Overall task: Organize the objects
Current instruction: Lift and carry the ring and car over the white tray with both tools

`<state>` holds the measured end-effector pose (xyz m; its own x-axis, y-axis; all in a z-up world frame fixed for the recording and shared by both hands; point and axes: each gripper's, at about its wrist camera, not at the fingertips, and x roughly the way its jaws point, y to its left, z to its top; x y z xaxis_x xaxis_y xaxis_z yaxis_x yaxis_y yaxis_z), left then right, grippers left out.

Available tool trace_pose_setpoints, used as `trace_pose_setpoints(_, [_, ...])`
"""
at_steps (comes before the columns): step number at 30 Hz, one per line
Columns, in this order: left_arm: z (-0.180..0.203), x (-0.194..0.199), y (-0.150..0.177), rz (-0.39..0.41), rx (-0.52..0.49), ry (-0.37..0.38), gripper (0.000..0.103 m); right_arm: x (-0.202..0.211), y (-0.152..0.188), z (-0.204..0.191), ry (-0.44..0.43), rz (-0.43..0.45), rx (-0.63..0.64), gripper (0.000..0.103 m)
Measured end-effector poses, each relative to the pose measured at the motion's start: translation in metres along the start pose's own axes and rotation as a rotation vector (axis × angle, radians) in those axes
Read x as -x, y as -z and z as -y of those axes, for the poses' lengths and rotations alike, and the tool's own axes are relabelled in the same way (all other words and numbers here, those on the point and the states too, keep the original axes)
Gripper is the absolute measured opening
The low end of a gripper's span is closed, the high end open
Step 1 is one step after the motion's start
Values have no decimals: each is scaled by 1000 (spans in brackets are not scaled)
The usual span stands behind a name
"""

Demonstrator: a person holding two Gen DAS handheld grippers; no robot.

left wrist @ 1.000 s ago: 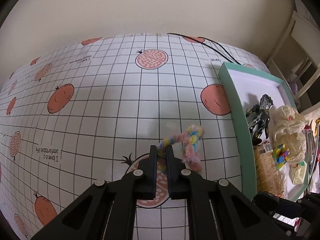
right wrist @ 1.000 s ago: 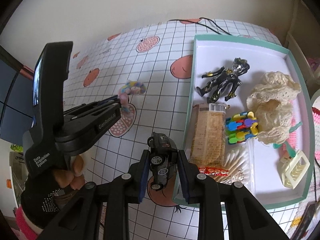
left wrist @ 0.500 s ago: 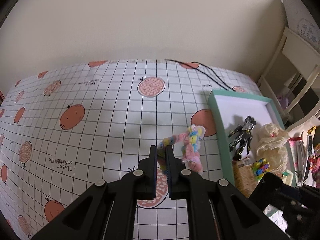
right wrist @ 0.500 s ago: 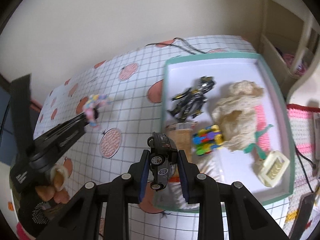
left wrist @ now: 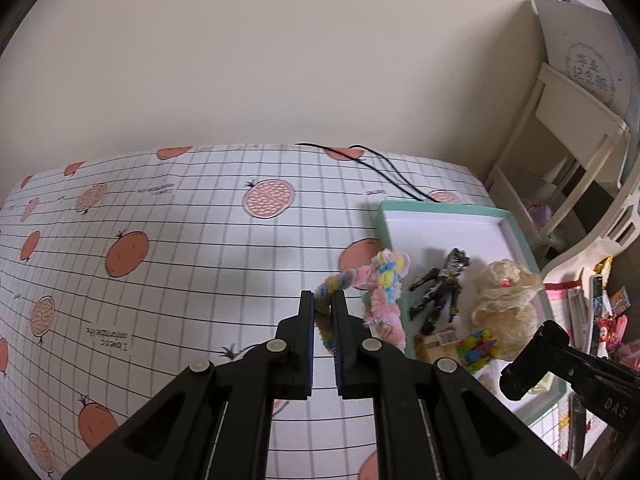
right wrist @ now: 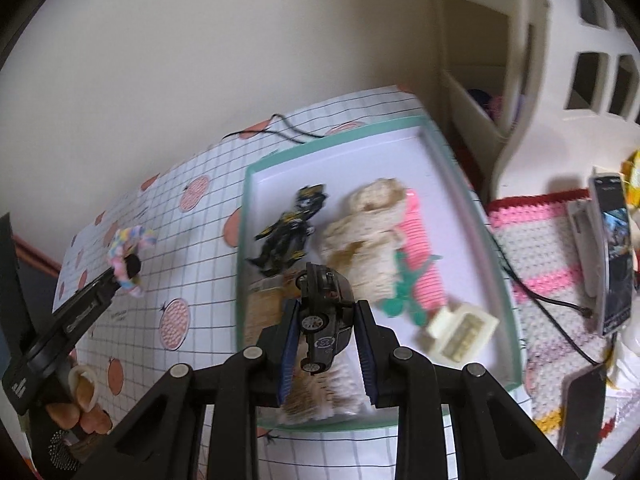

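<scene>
My left gripper [left wrist: 322, 300] is shut on a fuzzy pastel chenille twist [left wrist: 380, 288], held in the air above the checked tablecloth just left of the teal-rimmed tray [left wrist: 520, 236]. From the right wrist view the same twist [right wrist: 128, 248] hangs at the left gripper's tip. My right gripper [right wrist: 326, 312] is shut on a small black toy car [right wrist: 326, 316], held over the near left part of the tray [right wrist: 456, 160]. Inside the tray lie a black and gold action figure [right wrist: 290, 232], a cream lace bundle [right wrist: 368, 236], a pink comb [right wrist: 424, 256] and a cream hair claw [right wrist: 460, 328].
A black cable [left wrist: 384, 168] runs over the cloth behind the tray. A crocheted mat [right wrist: 552, 248] with a phone [right wrist: 612, 248] lies right of the tray. White shelves [left wrist: 572, 152] stand at the far right. A snack packet [right wrist: 264, 308] and colourful clips [left wrist: 478, 344] rest in the tray.
Both grippers have risen and shifted right. The twist has come off the cloth with the left gripper, and the car now hangs over the tray instead of beside its rim.
</scene>
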<state>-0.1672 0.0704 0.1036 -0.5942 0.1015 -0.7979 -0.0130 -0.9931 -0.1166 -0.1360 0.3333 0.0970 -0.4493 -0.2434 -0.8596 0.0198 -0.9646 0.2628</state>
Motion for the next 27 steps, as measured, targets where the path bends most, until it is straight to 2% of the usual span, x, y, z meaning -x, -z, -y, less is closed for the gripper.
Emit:
trace_pose_setpoints(16, [60, -4, 12, -36, -77, 104, 8, 16, -2, 49, 116, 43, -83, 29])
trace_pose_setpoints(27, [99, -19, 30, -93, -150, 155, 8, 1, 2, 48, 91, -2, -73, 29])
